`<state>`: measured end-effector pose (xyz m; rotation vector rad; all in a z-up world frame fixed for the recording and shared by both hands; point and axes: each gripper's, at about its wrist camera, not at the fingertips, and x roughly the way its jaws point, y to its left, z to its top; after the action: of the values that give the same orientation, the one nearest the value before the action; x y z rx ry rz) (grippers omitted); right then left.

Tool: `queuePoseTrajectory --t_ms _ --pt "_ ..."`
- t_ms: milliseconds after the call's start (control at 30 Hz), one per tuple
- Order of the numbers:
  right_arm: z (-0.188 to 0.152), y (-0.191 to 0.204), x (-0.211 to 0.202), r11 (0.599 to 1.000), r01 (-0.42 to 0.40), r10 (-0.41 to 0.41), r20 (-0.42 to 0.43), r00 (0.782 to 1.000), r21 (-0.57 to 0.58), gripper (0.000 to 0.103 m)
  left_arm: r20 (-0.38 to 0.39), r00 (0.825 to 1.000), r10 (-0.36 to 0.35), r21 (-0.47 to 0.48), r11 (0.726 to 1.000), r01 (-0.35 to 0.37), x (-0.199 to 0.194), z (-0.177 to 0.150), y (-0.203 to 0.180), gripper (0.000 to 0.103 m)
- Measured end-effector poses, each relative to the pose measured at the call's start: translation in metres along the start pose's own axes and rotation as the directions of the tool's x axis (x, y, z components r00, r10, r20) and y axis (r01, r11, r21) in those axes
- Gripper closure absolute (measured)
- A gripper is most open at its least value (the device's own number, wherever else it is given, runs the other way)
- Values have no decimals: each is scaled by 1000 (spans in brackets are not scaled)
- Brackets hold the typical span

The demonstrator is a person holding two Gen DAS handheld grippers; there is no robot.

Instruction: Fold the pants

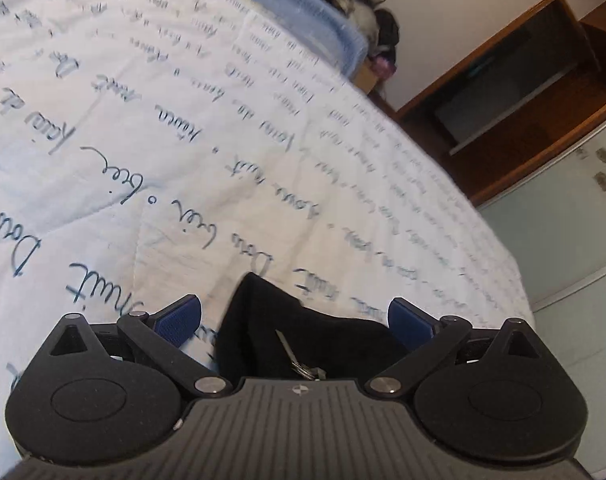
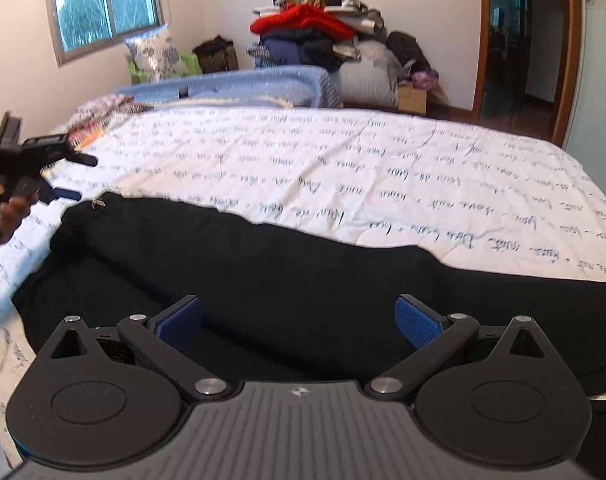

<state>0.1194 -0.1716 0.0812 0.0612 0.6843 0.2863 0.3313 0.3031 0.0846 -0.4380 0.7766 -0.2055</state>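
Note:
Black pants (image 2: 263, 276) lie stretched across the near side of a bed with a white quilt printed with blue script (image 2: 343, 160). My right gripper (image 2: 299, 320) is open, its blue pads just above the middle of the pants. My left gripper (image 1: 295, 320) is open over one end of the pants (image 1: 303, 336), where a small metal key or zipper pull (image 1: 291, 354) lies on the cloth. The left gripper also shows in the right wrist view (image 2: 73, 178), held in a hand above the pants' far left end.
A folded blue blanket (image 2: 239, 88) lies at the bed's far edge. A pile of clothes (image 2: 323, 36) stands against the back wall. A wooden door frame (image 2: 571, 52) is at the right. A window (image 2: 103, 4) is at the left.

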Motion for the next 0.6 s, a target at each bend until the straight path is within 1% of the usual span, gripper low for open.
queuePoseTrajectory --t_ms 67,100,200,233,267,300,333,367,400,467,500,567,600 --pt "1 2 10 1000 7 -7 -18 1000 0 0 -56 998 -15 -32 999 13 26 -3 8 5" --pt "1 2 14 1000 6 -6 -26 1000 3 0 -93 995 -39 -56 998 33 42 -9 18 4" --pt "4 2 26 1000 10 -9 -44 999 5 0 -97 989 -113 -19 994 111 44 -10 16 6" --pt "6 3 31 1000 12 -12 -53 999 1 0 -110 987 -118 -11 993 118 44 -13 18 12" --pt "7 4 34 1000 13 -13 -57 998 -4 0 -121 987 -108 5 994 109 42 -14 19 16" --pt "8 5 36 1000 12 -12 -60 998 -8 0 -124 987 -97 24 995 101 36 -12 18 29" --pt "9 6 39 1000 10 -11 -64 998 -13 0 -133 987 -86 40 995 92 41 -19 22 50" --pt "10 7 42 1000 7 -8 -68 998 -16 0 -142 988 -58 59 996 67 43 -24 24 59" --pt "10 8 44 1000 2 -4 -70 998 -19 0 -167 985 -42 49 998 51 47 -28 31 67" --pt "12 11 48 1000 -5 3 -76 997 -29 0 -165 986 -36 44 998 44 47 -30 37 82" --pt "12 12 51 999 -10 7 -76 997 -35 0 -155 987 -30 65 997 40 44 -29 37 84" --pt "15 12 54 999 -26 23 -65 998 -42 0 -96 995 9 143 990 5 33 -30 22 86" --pt "16 11 54 998 -41 39 -50 998 -46 0 -60 998 14 183 983 -3 25 -30 12 90"
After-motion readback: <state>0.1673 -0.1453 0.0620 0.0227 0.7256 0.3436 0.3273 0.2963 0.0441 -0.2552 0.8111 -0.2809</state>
